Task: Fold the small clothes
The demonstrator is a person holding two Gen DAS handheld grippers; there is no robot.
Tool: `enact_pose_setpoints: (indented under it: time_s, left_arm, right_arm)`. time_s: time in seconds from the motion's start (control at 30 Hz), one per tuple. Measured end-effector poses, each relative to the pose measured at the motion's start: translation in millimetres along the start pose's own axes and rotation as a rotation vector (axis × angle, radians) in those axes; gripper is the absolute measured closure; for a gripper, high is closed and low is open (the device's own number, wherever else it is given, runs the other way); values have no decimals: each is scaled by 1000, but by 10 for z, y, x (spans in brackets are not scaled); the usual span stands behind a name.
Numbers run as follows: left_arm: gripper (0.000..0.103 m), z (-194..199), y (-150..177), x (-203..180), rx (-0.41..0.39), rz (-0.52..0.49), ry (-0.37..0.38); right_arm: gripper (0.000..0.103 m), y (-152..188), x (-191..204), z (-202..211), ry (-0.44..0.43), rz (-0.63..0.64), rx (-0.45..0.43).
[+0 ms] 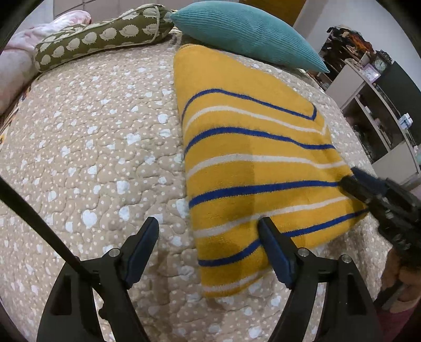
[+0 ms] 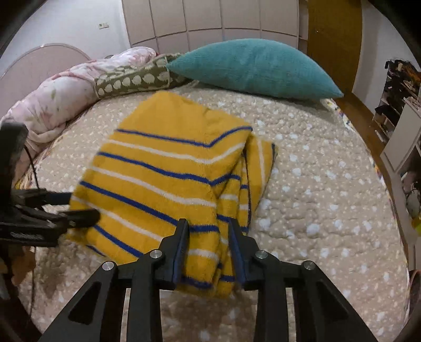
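Garment position, left wrist view: yellow sweater [image 1: 250,168] with blue and white stripes, folded into a flat panel on the quilted bed cover [image 1: 92,157]. Far edge of sweater just beside the teal cushion [image 1: 247,34]; hedgehog-print bolster [image 1: 100,36] at upper left, well apart from sweater. Pink blanket [image 1: 15,68] at the far left edge. Shelving unit [image 1: 373,110] beyond the bed at right.

Left claw [image 1: 209,252]: jaws wide apart, holding nothing. Left finger over bare bed cover; right finger over the near left part of the sweater. Contact between that finger and the fabric: cannot tell. Right claw [image 1: 350,179] at the right edge of the sweater, tips against the fabric edge.

Garment position, right wrist view: sweater [image 2: 163,179] centred on bed cover [image 2: 329,197], with a folded layer bunched along its right side. Teal cushion [image 2: 252,68] behind it; bolster [image 2: 131,79] and pink blanket [image 2: 65,92] at rear left. Wardrobe doors [image 2: 210,21] and wooden door [image 2: 334,39] in the background.

Right claw [image 2: 209,229]: jaws at a narrow gap with the near right corner of the sweater between them, fabric hanging below the fingers; pads close on both sides, firm clamping not confirmed. Left claw [image 2: 84,207] at the left edge of the sweater, image blurred.
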State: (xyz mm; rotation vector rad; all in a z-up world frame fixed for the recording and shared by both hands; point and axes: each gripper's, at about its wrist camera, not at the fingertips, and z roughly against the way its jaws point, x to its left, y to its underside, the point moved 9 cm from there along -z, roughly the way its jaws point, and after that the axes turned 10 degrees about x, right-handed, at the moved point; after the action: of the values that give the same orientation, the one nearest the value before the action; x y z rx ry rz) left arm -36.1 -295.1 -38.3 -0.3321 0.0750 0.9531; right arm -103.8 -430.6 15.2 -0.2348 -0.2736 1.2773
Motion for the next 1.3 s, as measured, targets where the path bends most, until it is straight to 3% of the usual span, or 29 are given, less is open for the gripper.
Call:
enact_pose_setpoints:
  time_s: [0.03,0.1,0.2,0.33,0.4,0.47,0.53,0.57,0.6,0.63,0.67,0.73,0.83,0.97,1.1,1.2,1.3]
  left_arm:
    - [26,-5,-7,2,-1,3,-2]
    - [26,-2,-12,-12,-6,4,-13]
    - [25,11,-22,-35,-17,-14,-41]
    - [23,5,-39,-59,-30,-31,-68]
    - [23,-12,-41,-61,-27,-28,-69]
    - [23,-13,-42,-59,-26,-21,-65]
    - [23,-23,-47,-76,-27,-21,-67]
    - [23,-28,-46,-81,-27,-23,-71]
    - [23,-26,-47,-84,-27,-23,-69]
    - [23,-23,-50,-82,-26,-27,-70]
    - [23,-22,-48,-88,-23,-29,-73]
    - [23,-13,-45,-105,-24,-36,-76]
    - [22,-31,-43,-124,-29,-47,-74]
    - [22,-49,-29,-113,-18,-25,-48]
    - [22,-16,-43,-78,-22,-30,-54]
    - [22,-33,-38,-60,-23,-22,-55]
    - [21,-42,-51,-77,-26,-19,-57]
  right_arm:
    - [51,-37,-22,56,-11,-13,-14]
    - [42,-99,-41,122,-25,-59,-38]
    - [43,-118,10,76,-41,-69,-35]
    - [44,-151,-26,-13,25,-96,-66]
    - [44,-202,-103,-30,-31,-171,-68]
    - [38,-319,-184,-76,-73,-228,-76]
    - [32,-384,-264,-181,-44,-251,-67]
    - [32,-412,-279,-298,-59,-261,-41]
    - [41,-421,-254,-351,-85,-259,-30]
    - [61,-440,-225,-394,-107,-250,-31]
    - [71,-460,-181,-387,-109,-221,-45]
    - [80,-467,-112,-266,-72,-163,-75]
    - [81,-424,-95,-125,-13,-120,-117]
    - [81,-305,-239,-295,-17,-184,-76]
    - [62,-330,-308,-177,-57,-248,-76]
    - [61,-391,-300,9,-41,-255,-119]
    - [58,-361,-164,54,-50,-211,-103]
